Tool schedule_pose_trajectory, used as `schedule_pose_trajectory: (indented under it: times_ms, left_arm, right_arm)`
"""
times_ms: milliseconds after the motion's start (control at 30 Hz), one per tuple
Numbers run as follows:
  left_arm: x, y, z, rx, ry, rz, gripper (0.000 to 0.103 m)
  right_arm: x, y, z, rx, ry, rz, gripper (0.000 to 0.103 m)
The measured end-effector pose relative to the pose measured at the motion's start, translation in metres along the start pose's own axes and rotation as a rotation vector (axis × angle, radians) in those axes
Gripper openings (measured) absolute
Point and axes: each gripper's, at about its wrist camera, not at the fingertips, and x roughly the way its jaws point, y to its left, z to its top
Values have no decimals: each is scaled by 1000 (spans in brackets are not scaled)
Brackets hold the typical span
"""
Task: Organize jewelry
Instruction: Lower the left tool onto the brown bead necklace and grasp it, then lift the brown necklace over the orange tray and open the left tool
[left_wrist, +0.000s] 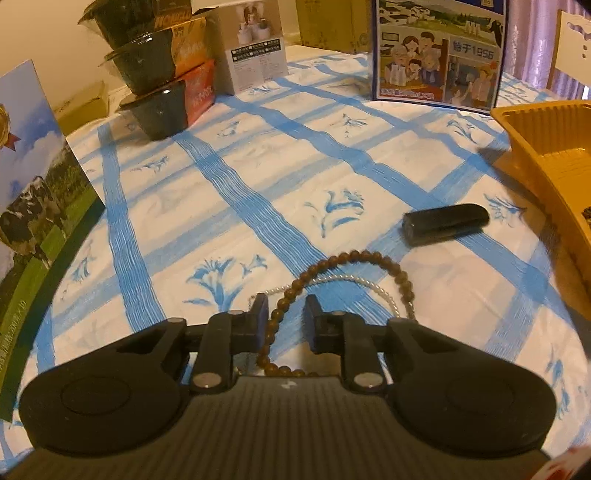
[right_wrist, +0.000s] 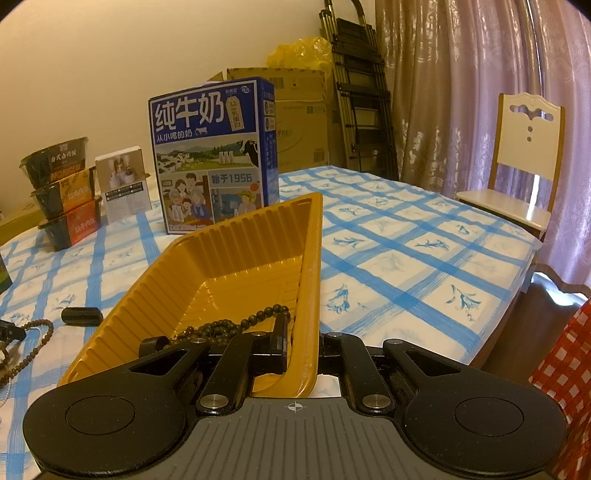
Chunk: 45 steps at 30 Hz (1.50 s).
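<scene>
Left gripper (left_wrist: 287, 314) low over the blue-and-white checked tablecloth (left_wrist: 258, 177); jaws a little apart, with a strand of the brown wooden bead bracelet (left_wrist: 369, 254) running between them; pads not pressing on the beads; thin string of small white pearls (left_wrist: 373, 291) lying under and across the brown loop, on the cloth; short black tube-shaped thing (left_wrist: 445, 223) lying flat on the cloth just past the bracelet, towards the yellow ribbed plastic tray (left_wrist: 546, 147); right gripper (right_wrist: 303, 354) pinching the near rim of that tray (right_wrist: 314, 277), jaws pressed tight on the thin plastic wall, one finger inside and one outside; tray tipped up from the cloth at the held end; dark round bead bracelet (right_wrist: 221, 328) heaped inside the tray, by the inner finger; tall blue milk carton box (right_wrist: 214, 155) standing on the cloth behind the tray; stack of three dark noodle bowls (right_wrist: 62, 192) beyond the tray, well off to the side of the milk box; small white box (right_wrist: 123, 184) between the bowls and the milk box; white and wood chair (right_wrist: 524, 158) at the far edge of the table, well apart from the tray.
</scene>
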Motion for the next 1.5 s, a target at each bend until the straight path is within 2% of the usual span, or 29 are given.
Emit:
schedule_pose_trajectory:
  times_ms: [67,433,567,667,933,1100,1333,1500]
  left_arm:
    - [-4,-1,-2,-1,12,-51,6]
    - [1,-8,1,42,24,-40,6]
    - [-6,-6,4,21,18,-44,5]
    - [-25,-6,8,5,-22,-66,5]
    - [-122,-7,41,-5,-207,-128,5]
    - [-172,-8,59,-22,-301,-135,5]
    - [-221,-14,75,-32,-398,-199,5]
    - [-241,-24,87,-21,-442,-249,5]
  right_arm:
    - [0,1,1,0,0,-1,9]
    - [1,0,-3,0,3,-4,9]
    - [1,1,-2,-3,3,-3,9]
    - [1,1,0,-8,3,-2,9]
    - [1,1,1,-3,3,-2,9]
    - [1,1,1,-2,5,-1,9]
    - [1,1,1,-2,4,-2,9]
    - [1,1,1,-3,4,-2,9]
